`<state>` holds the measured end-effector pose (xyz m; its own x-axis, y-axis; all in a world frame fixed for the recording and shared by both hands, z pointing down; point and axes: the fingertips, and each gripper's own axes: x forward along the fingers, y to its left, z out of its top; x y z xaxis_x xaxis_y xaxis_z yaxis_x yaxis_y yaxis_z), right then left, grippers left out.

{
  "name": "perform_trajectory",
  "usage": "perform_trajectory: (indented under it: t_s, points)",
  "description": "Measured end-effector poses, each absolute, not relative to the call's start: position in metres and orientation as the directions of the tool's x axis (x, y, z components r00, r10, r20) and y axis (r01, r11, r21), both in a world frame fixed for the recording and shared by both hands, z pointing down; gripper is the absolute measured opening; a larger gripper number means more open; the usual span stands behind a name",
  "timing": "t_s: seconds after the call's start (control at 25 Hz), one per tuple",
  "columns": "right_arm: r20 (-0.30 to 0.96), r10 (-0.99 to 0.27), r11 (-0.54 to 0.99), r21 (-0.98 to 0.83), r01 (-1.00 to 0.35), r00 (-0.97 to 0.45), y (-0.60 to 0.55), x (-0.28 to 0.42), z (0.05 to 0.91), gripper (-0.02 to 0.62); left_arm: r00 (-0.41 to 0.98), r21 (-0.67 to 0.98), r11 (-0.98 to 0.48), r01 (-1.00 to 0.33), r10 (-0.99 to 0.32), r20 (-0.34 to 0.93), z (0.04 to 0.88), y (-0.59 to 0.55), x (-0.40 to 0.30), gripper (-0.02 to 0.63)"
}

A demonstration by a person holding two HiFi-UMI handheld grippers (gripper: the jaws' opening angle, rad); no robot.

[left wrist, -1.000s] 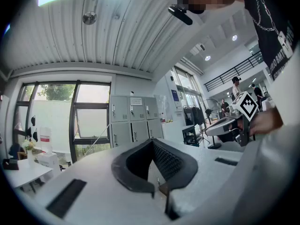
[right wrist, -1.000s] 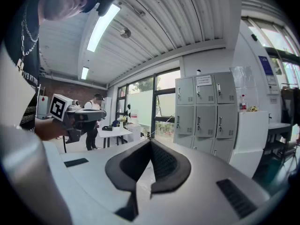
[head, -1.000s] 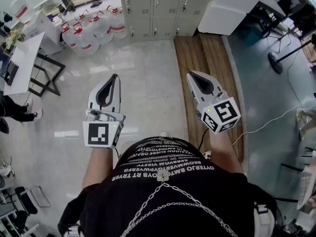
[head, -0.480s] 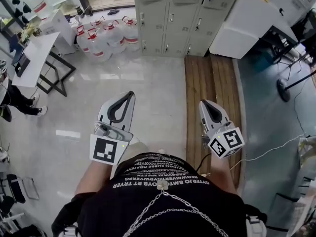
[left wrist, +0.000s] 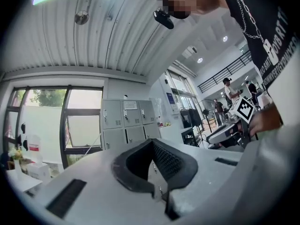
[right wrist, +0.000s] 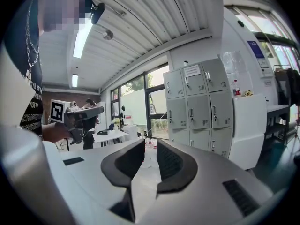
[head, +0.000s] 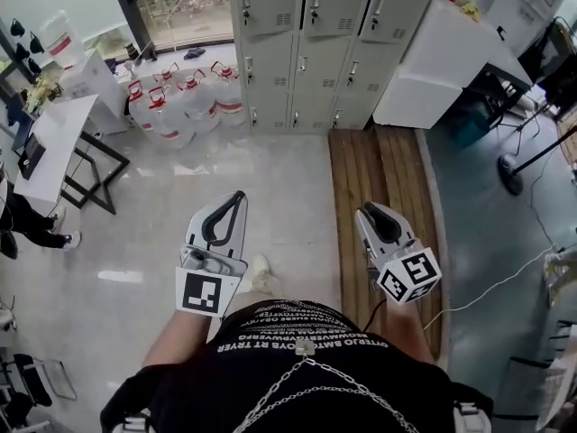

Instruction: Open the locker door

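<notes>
A bank of grey lockers (head: 315, 43) stands against the far wall, all doors shut, each with a small handle. The same lockers (right wrist: 199, 107) appear ahead and to the right in the right gripper view, and further off (left wrist: 126, 125) in the left gripper view. Both grippers are held out at waist height, well short of the lockers. My left gripper (head: 240, 195) points forward with its tips together (left wrist: 151, 142) and nothing in it. On my right gripper (head: 364, 210) the jaws are opening: a narrow gap shows between the pads (right wrist: 150, 143), with nothing in it.
Several water jugs (head: 176, 97) stand on the floor left of the lockers. A white table (head: 50, 124) and a standing person (head: 22, 219) are at the left. A white cabinet (head: 442, 61) adjoins the lockers' right side. A wooden floor strip (head: 379, 179) leads toward them.
The lockers have come further into the picture and look nearer. Both grippers now sit lower in the head view, still side by side.
</notes>
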<state>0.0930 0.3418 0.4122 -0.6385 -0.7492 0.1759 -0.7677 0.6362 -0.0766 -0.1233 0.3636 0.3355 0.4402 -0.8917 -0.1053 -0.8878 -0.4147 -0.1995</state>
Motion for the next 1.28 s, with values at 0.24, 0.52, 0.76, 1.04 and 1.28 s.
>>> perform_trajectory:
  t_s: [0.24, 0.52, 0.76, 1.04, 1.28]
  points:
    - [0.190, -0.764, 0.615, -0.078, -0.785, -0.617, 0.288, 0.075, 0.413, 0.087, 0.496, -0.230, -0.474, -0.850, -0.867, -0.043, 0.351, 0.288, -0.126, 0.003]
    - [0.218, -0.748, 0.622, -0.099, -0.777, -0.627, 0.223, 0.039, 0.412, 0.114, 0.533, -0.314, -0.511, -0.800, -0.846, 0.018, 0.365, 0.226, -0.137, 0.003]
    - [0.219, -0.738, 0.633, -0.106, -0.767, -0.639, 0.178, -0.003, 0.411, 0.130, 0.547, -0.234, -0.534, -0.812, -0.837, 0.014, 0.369, 0.183, -0.161, 0.003]
    - [0.214, -0.776, 0.582, -0.120, -0.805, -0.593, 0.142, -0.016, 0.406, 0.144, 0.557, -0.183, -0.551, -0.814, -0.830, 0.026, 0.378, 0.138, -0.199, 0.003]
    - [0.235, -0.808, 0.526, -0.127, -0.841, -0.540, 0.142, 0.000, 0.413, 0.158, 0.591, -0.107, -0.595, -0.796, -0.804, 0.071, 0.407, 0.108, -0.189, 0.003]
